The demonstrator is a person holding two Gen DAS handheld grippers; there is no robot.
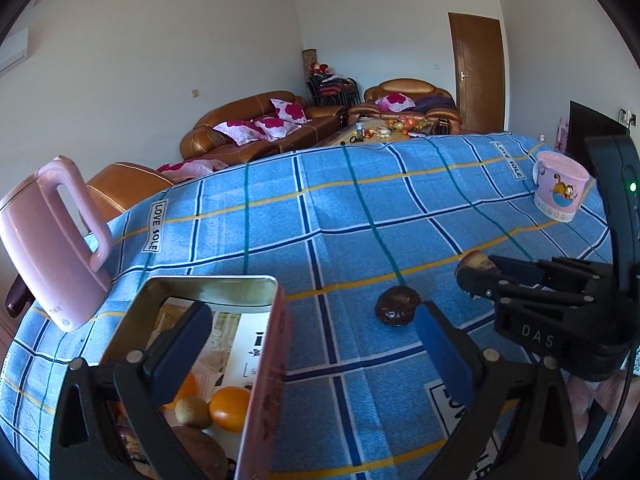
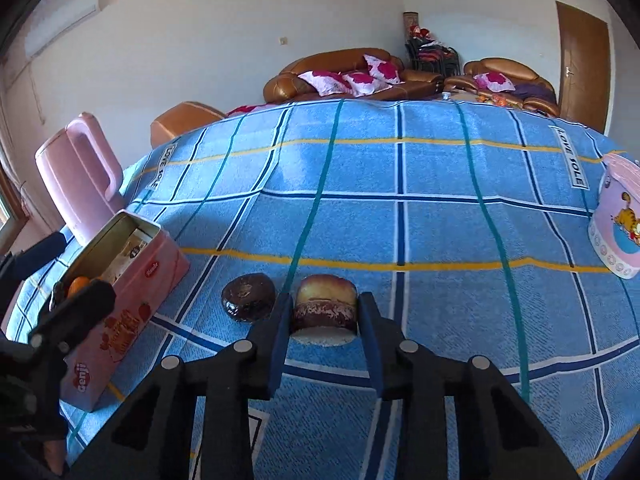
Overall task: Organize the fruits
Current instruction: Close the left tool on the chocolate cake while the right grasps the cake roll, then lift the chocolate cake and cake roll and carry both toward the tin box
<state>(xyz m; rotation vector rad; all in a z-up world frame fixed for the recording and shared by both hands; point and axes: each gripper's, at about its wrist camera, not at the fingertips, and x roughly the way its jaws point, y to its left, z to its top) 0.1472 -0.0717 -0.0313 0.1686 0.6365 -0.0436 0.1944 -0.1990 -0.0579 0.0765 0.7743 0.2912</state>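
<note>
- The right gripper point(image 2: 323, 318) is squeezed onto a small layered cake point(image 2: 325, 307), one blue pad on each side, so the cake cannot slip out. Its bottom edge looks a little off the blue checked cloth point(image 2: 400, 168), so I think it is being carried.
- The left gripper point(image 1: 312, 344) is spread wide and holds nothing. One finger hangs over the open pink tin point(image 2: 120, 300), the other out over the cloth (maybe it waits there to steady the tin).
- Inside the tin sit the fruits: an orange point(image 1: 230, 408), a brown kiwi point(image 1: 193, 412), and more that I cannot name. The tin is open at the top so things can drop in.
- A dark chocolate donut point(image 2: 249, 297) lies on the surface just beside the cake, between the cake and the tin. It is likely next to be sorted.
- Farther back, a pink kettle point(image 2: 82, 176) stands behind the tin.
- On the far right stands a pink cartoon-cat pot point(image 1: 560, 186), well apart from everything.
</note>
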